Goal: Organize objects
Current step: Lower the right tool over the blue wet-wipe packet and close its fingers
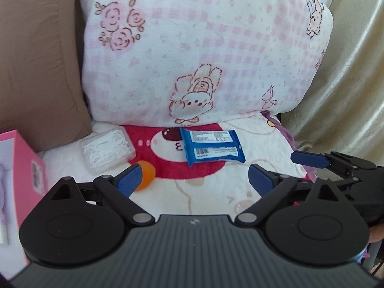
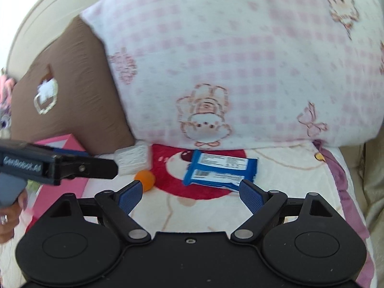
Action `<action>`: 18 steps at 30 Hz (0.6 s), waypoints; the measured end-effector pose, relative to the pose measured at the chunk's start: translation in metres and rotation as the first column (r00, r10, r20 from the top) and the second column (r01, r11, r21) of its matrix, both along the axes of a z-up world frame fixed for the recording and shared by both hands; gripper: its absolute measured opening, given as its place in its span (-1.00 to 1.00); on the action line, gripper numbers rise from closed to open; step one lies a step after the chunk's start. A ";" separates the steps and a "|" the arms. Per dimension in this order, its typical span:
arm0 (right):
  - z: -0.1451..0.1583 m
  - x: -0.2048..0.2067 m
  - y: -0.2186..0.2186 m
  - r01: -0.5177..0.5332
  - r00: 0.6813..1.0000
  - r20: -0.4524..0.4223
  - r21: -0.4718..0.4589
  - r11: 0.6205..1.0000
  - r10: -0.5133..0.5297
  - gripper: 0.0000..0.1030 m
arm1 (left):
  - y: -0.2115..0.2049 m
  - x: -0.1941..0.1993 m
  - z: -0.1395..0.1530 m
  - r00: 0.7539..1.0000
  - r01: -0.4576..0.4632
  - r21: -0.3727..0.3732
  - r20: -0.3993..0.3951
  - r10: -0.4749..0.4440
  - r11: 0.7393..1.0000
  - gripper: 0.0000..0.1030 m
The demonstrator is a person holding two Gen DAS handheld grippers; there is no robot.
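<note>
A blue snack packet (image 1: 212, 147) lies label-up on the cartoon blanket (image 1: 204, 192), below the pillow. Left of it are a clear plastic box of white picks (image 1: 108, 150) and an orange ball (image 1: 147, 175), the ball half hidden behind a pad. My left gripper (image 1: 195, 180) is open just short of them, with nothing between its pads. My right gripper (image 2: 190, 195) is open too, its right pad close in front of the packet (image 2: 220, 170) and the ball (image 2: 145, 177) just past its left pad. I cannot tell if that pad touches the packet.
A pink-checked pillow (image 1: 204, 48) stands behind the objects, with a brown cushion (image 1: 36, 60) to its left. An open pink box (image 1: 21, 180) sits at the left edge. Beige fabric (image 1: 348, 84) hangs on the right. A hand (image 2: 9, 213) holds the left tool.
</note>
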State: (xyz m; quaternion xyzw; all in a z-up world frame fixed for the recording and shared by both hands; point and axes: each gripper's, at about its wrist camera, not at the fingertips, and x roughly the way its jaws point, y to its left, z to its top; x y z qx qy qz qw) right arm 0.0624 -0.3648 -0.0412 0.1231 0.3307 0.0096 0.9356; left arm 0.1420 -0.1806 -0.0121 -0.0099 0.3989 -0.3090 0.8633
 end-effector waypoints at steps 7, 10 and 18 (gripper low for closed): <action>-0.038 0.025 -0.034 0.138 0.990 -0.051 0.115 0.984 -0.133 0.75 | -0.020 0.023 -0.024 1.000 0.012 -0.042 -0.003 -0.012 0.999 0.86; -0.055 0.030 -0.044 0.180 0.983 -0.070 0.132 0.975 -0.172 0.75 | -0.028 0.032 -0.036 1.000 0.005 -0.038 -0.015 -0.006 0.999 0.84; -0.077 0.044 -0.062 0.233 0.971 -0.094 0.189 0.954 -0.219 0.73 | -0.043 0.057 -0.075 0.998 -0.018 -0.051 -0.066 0.015 0.999 0.72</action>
